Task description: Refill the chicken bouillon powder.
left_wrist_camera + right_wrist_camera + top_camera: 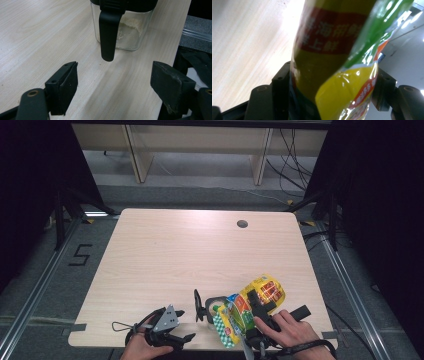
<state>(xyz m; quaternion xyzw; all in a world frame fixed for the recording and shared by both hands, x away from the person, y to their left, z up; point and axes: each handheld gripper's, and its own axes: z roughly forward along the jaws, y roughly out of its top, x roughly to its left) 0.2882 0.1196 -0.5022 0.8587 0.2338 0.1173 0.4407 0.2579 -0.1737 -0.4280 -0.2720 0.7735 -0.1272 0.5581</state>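
High view, l. to r.: left gripper (186,325) sits at the near edge of the wooden table (165,255), held in the person's left hand (142,346), grey three-cornered plate on top, jaws spread wide w/ nothing between them. Just to its right stands a clear jar (214,306) w/ black lid and black handle; the handle faces the left gripper. Touching or overlapping the jar from the right is a yellow-green snack bag (250,302), tilted, its far end pointing away toward the table's right side. Right gripper (260,307), in the right hand (287,332), lies over the bag at near right.

Left gripper view: both pads (68,86) stand well apart above bare table; the jar (130,35) is ahead, some pale granular contents at its bottom, handle (108,32) hanging down toward the jaws, not touched.

Right gripper view: jaws clamped on the snack bag (329,65), one on each side; red band w/ white print across the wrapper.
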